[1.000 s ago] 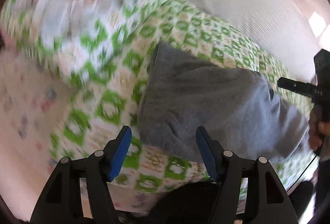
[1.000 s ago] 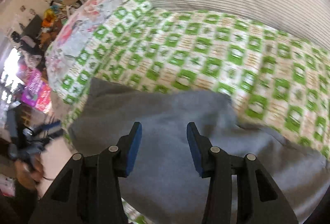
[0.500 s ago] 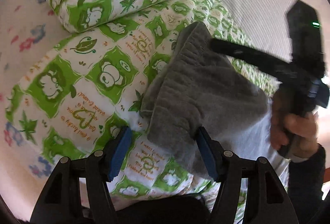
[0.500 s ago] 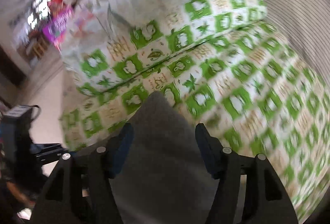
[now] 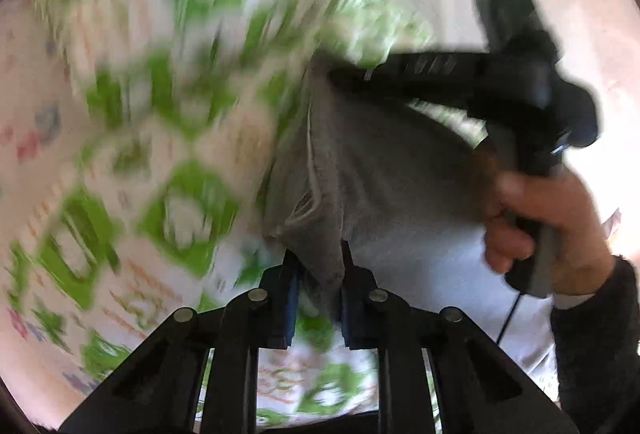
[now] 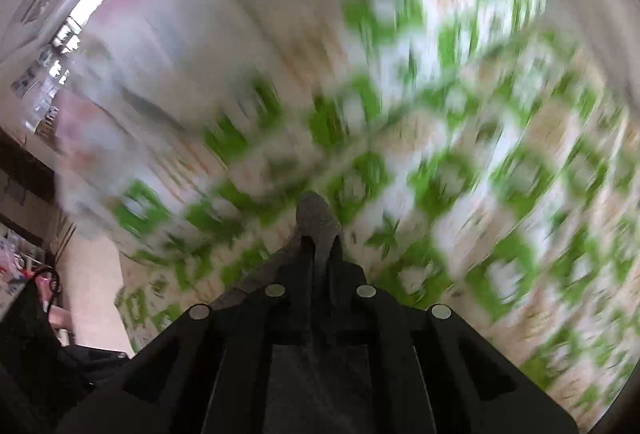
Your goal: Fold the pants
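Note:
The grey pants point(image 5: 380, 162) lie on a green-and-white patterned bedspread point(image 5: 180, 202). My left gripper point(image 5: 318, 266) has its jaws closing, and its blue pads pinch the near corner of the grey cloth. Beyond it in the left wrist view, the right gripper point(image 5: 340, 76), held by a hand point(image 5: 540, 222), reaches in from the right to the far corner of the pants. In the right wrist view, my right gripper point(image 6: 320, 246) is closing too, its jaws nearly together with a tongue of the pants point(image 6: 316, 212) sticking out between them. Both views are motion-blurred.
The bedspread point(image 6: 480, 174) fills most of both views. A patterned pillow point(image 6: 180, 46) lies blurred at the far left, with a bright window point(image 6: 68, 30) and a cluttered room beyond. A dark sleeve point(image 5: 592, 334) comes in at lower right.
Both pairs of jaws went from wide to nearly together, each on a corner of the pants. The right gripper swept along the pants to the far corner. The left sank a little.

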A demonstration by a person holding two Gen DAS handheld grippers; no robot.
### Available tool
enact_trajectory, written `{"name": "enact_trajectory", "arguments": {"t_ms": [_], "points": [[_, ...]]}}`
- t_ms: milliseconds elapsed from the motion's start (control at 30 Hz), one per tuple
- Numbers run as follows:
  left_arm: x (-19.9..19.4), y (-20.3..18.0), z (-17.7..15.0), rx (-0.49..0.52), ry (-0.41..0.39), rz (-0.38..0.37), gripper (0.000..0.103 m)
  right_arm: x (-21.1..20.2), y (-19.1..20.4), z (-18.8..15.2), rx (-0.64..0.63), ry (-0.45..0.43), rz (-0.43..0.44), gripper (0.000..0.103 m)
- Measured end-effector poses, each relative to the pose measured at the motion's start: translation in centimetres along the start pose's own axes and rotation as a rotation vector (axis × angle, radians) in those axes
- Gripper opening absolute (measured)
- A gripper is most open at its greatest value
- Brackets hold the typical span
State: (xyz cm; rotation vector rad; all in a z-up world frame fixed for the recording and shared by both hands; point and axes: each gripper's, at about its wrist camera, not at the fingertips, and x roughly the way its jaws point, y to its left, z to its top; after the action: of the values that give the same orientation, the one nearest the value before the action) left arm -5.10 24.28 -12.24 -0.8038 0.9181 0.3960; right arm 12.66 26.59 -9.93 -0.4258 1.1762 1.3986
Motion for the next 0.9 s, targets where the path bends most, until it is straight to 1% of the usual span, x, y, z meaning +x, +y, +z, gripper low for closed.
{"name": "enact_trajectory", "arguments": {"t_ms": [33, 67, 100, 133, 167, 200, 233, 267, 300, 367, 433, 467, 500, 533, 633, 733, 833, 900], "points": [[-0.2, 0.2, -0.1, -0.006, -0.004, -0.012, 0.018, 0.8, -0.1, -0.5, 0.011, 0.008, -0.007, 0.015], [-0.8, 0.3, -0.1, -0.007, -0.006, -0.01, 0.023, 0.7, 0.0, -0.9, 0.018, -0.012, -0.001, 0.017], [-1.4, 0.2, -0.1, 0.0, -0.012, 0.007, 0.026, 0.1, 0.2, -1.4, 0.023, -0.027, 0.005, 0.025], [-2.3, 0.0, 0.0, 0.013, -0.027, 0.037, 0.029, -0.9, 0.4, -1.8, 0.028, -0.035, 0.0, 0.039], [-3.4, -0.3, 0.1, 0.032, -0.051, 0.066, 0.029, -2.0, 0.6, -2.1, 0.032, -0.042, -0.018, 0.046], [-4.2, -0.8, 0.3, 0.048, -0.064, 0.088, 0.03, -3.9, 0.6, -2.6, 0.033, -0.071, -0.035, 0.051], [-5.3, -1.4, 0.4, 0.072, -0.089, 0.121, 0.031, -5.2, 0.5, -2.9, 0.032, -0.101, -0.034, 0.051], [-6.1, -2.0, 0.6, 0.093, -0.11, 0.133, 0.031, -7.4, 0.1, -3.8, 0.034, -0.133, -0.033, 0.051], [-6.9, -2.6, 0.5, 0.116, -0.122, 0.128, 0.031, -8.8, -0.4, -4.4, 0.043, -0.149, -0.036, 0.051], [-7.7, -4.4, 0.4, 0.16, -0.123, 0.096, 0.031, -12.3, -2.6, -6.6, 0.097, -0.187, -0.043, 0.051], [-7.5, -7.0, -0.5, 0.234, -0.103, 0.051, 0.031, -14.9, -5.2, -8.8, 0.153, -0.214, -0.078, 0.051], [-7.1, -8.6, -1.1, 0.273, -0.089, 0.031, 0.032, -16.3, -6.9, -10.3, 0.187, -0.224, -0.112, 0.051], [-6.6, -10.5, -1.8, 0.32, -0.074, 0.002, 0.033, -17.2, -8.2, -11.6, 0.22, -0.228, -0.143, 0.051], [-5.9, -11.8, -2.5, 0.354, -0.055, -0.023, 0.038, -18.3, -9.7, -12.3, 0.251, -0.225, -0.161, 0.051], [-3.5, -15.9, -4.8, 0.45, 0.011, -0.082, 0.041, -19.6, -13.3, -14.8, 0.341, -0.212, -0.183, 0.051], [-0.5, -19.6, -7.1, 0.529, 0.091, -0.146, 0.043, -21.0, -15.6, -17.1, 0.383, -0.202, -0.218, 0.051], [1.8, -22.5, -9.3, 0.62, 0.138, -0.173, 0.044, -21.7, -17.7, -18.5, 0.423, -0.196, -0.221, 0.051], [3.2, -23.4, -10.5, 0.656, 0.163, -0.163, 0.044, -21.0, -18.8, -18.8, 0.448, -0.191, -0.189, 0.051]]}}
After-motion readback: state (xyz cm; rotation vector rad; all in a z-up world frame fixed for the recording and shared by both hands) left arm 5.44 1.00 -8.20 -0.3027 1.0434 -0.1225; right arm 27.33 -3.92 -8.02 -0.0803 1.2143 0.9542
